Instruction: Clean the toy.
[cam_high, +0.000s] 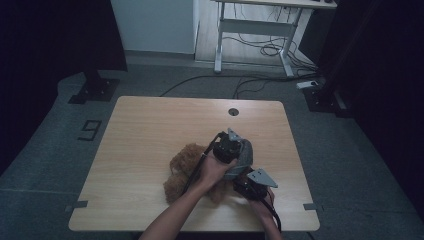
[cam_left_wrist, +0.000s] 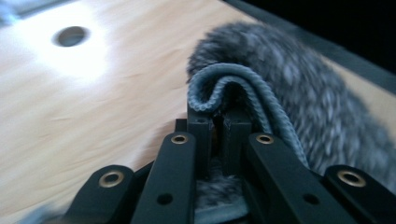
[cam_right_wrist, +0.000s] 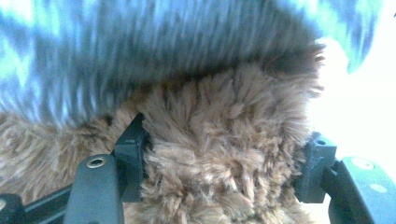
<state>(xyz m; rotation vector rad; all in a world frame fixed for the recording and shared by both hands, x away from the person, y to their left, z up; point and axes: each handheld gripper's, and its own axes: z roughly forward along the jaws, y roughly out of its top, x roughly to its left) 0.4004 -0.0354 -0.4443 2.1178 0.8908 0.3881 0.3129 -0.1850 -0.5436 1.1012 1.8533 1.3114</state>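
**Soft toy and fuzzy grey garment, gripped at 2 points**

Nearest the person, the right gripper (cam_high: 248, 186) is clamped on a thick fold of the brown plush toy (cam_right_wrist: 224, 154), which bulges between its jaws near the table's (cam_high: 150, 130) front edge. Plush like this looks light and squashy, so a deep bite suits it. Beyond, the left gripper (cam_left_wrist: 218, 122) pinches the knitted rim of the grey fuzzy garment (cam_left_wrist: 299, 88), draped over the toy. That corded hem looks the firmest hold; the fur would likely slip. No readable labels; a "9" (cam_high: 90, 130) marks the floor.

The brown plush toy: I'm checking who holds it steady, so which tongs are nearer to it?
Right. The right tongs clamp the brown plush toy; the left tongs pinch the grey hat by its rim beside it.
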